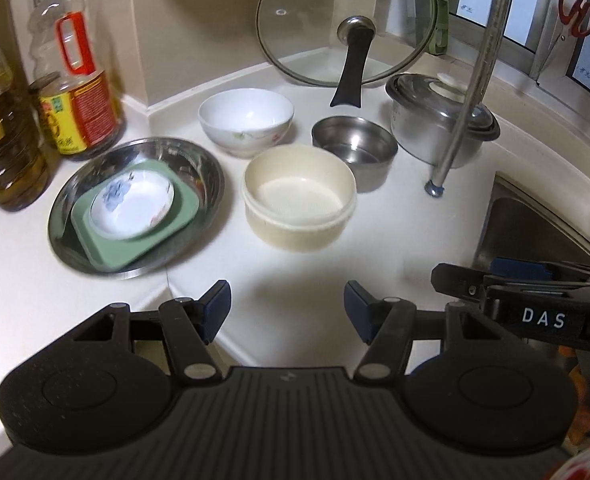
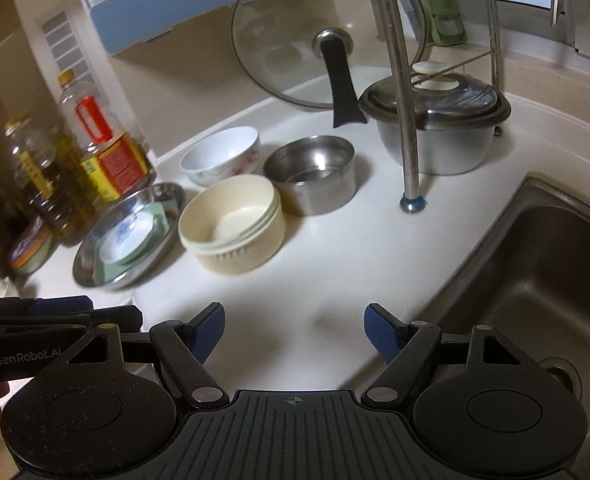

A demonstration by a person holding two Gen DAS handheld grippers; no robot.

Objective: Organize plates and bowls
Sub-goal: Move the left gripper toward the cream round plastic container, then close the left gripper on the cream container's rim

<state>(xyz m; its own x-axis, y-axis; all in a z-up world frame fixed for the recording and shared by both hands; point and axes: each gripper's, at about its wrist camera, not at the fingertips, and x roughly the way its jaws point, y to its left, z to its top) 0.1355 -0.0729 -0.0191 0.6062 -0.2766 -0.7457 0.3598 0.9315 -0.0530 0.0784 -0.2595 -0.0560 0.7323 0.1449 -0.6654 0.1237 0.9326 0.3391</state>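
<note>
Our left tongs (image 1: 287, 306) hang open over the white table (image 1: 395, 232), nothing btwn the blue pads, both clear of the dishes. Our right tongs (image 2: 294, 330) are open too, empty, above bare table near the sink (image 2: 535, 280) edge. In the left wrist view the right tongs show at the right edge, side-on; in the right wrist view the left ones sit at the left edge, just beside ours.

Nearest ahead of both: the cream bowl (image 1: 299, 200), upright, empty, on the table. Left of it, apart, a steel plate (image 1: 199, 160) w/ a green square tray (image 1: 135, 236) in it and a small white dish (image 1: 133, 208) w/ blue print on top of the tray, tilted a bit. Behind the cream bowl to the left, a white bowl (image 1: 246, 120) w/ flower print, upright. Behind to the right, a steel bowl (image 1: 355, 148), just beside the cream one; can't tell if they touch.

Further back: a lidded steel pot (image 1: 427, 120), a glass lid (image 1: 347, 20) leaning on the wall w/ a black handle (image 1: 351, 76) in front of it, and a metal rack leg (image 1: 463, 112) w/ a blue foot standing on the table. Oil bottles (image 1: 3, 136) stand at the far left, next to the steel plate.
</note>
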